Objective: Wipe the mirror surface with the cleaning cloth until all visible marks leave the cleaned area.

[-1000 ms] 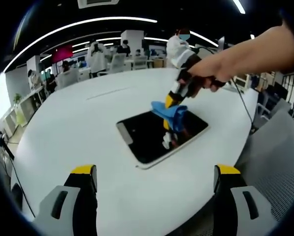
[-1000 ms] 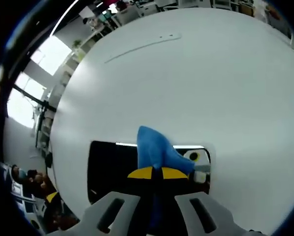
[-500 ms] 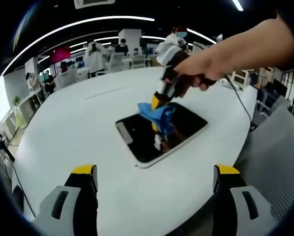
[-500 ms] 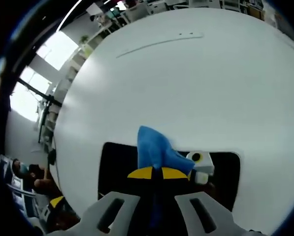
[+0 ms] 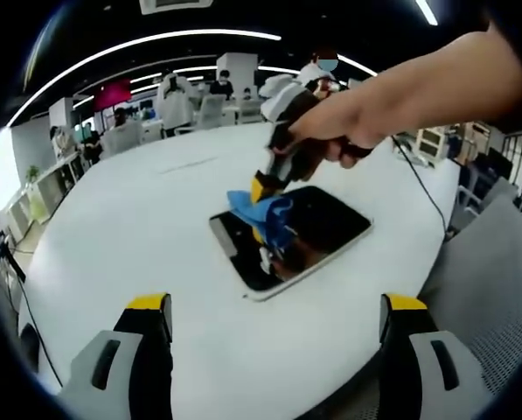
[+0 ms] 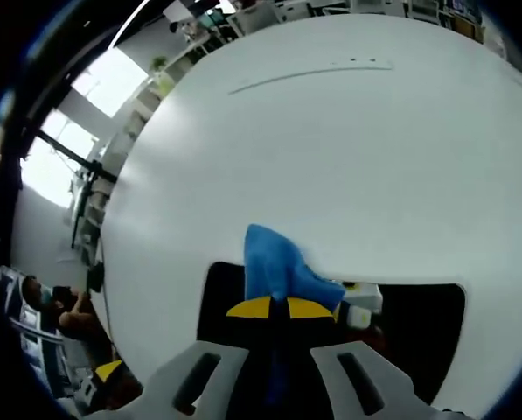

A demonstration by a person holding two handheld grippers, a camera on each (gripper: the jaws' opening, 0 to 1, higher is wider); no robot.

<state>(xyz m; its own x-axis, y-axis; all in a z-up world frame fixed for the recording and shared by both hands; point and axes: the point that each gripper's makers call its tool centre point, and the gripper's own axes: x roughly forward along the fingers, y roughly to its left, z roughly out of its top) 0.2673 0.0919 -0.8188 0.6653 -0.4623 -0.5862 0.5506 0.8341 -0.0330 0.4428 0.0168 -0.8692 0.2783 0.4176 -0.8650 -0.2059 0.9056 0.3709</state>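
1. At the left of the left gripper view, the left gripper (image 5: 274, 350) is being held back from the work, low over the near edge of the round white desk (image 5: 112, 236); its yellow-tipped fingers (image 5: 149, 306) are being kept spread wide apart with nothing between them.
2. Nearer the middle of that view, the flat rectangular dark-glass mirror with a pale rim (image 5: 330, 229) is lying on the desk, roughly at its centre.
3. The crumpled blue cleaning cloth (image 5: 262, 213) is being pressed onto the mirror's left half by the right gripper (image 5: 265, 188), which is being gripped from above by a person's hand (image 5: 352, 131).
4. In the right gripper view, the right gripper's fingers (image 6: 256, 308) are being kept clenched on the blue cleaning cloth (image 6: 274, 267), with the mirror (image 6: 422, 324) lying dark beneath and to the right.
5. The wiping is judged to be under way and not finished: whether marks are remaining cannot be told, since the glass is only giving back dark reflections of the ceiling and the tool.
6. The mirror's far right part is being left uncovered by the cloth and probably needs further passes.
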